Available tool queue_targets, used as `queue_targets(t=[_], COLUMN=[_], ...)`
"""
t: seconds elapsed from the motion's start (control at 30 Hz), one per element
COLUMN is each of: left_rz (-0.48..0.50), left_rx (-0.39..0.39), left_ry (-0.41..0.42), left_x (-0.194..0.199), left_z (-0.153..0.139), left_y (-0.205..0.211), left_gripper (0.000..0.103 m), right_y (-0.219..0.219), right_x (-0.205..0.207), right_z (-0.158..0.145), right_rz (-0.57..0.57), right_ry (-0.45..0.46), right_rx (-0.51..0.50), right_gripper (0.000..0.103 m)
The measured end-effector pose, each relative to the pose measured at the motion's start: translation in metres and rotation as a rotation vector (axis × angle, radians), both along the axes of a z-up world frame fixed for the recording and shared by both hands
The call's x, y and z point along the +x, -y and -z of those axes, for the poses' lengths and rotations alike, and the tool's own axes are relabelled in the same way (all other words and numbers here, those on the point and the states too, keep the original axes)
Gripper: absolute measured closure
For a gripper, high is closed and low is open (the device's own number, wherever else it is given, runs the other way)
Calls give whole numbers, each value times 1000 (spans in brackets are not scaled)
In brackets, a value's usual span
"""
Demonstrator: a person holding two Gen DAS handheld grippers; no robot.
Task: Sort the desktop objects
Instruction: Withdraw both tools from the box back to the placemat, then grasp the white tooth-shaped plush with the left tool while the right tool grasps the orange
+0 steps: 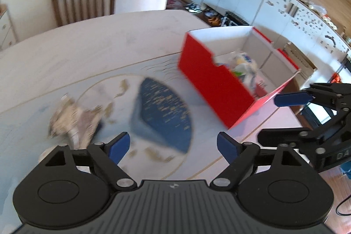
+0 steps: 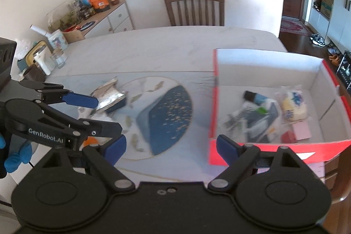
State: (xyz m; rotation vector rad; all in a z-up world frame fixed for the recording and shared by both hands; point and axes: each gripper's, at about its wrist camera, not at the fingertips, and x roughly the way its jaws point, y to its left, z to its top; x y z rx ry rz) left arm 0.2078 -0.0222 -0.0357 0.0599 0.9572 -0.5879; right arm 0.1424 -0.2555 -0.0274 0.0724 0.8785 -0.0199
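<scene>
Left wrist: left gripper [image 1: 173,147] gaping, empty, above the mat [image 1: 33,124]. Foil packet [image 1: 72,122] lies on it, left of my fingers.

Right wrist: right gripper [image 2: 170,149] also wide, empty. Red box [image 2: 274,146] sits right, holding sorted items [image 2: 263,115].

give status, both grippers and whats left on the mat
Left gripper open, empty. Right gripper open, empty. Foil packet on mat, outside red box. Path to box clear.
</scene>
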Motion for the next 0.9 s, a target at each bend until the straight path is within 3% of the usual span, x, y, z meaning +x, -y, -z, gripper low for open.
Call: queue_targets(t=[0.2, 0.43, 0.9], left_rz=[-68, -142, -262], left_rx=[19, 59, 170], left_ry=[-21, -37, -37], left_x=[4, 13, 55], left_z=[19, 47, 100], left_y=[-55, -106, -147], left_gripper=[3, 1, 1], right_y=[-46, -90, -152], right_x=[11, 20, 42], right_z=[18, 44, 98], right_rz=[-20, -33, -27], right_ry=[-12, -5, -31], right_rx=[3, 14, -4], right_gripper=[14, 11, 12])
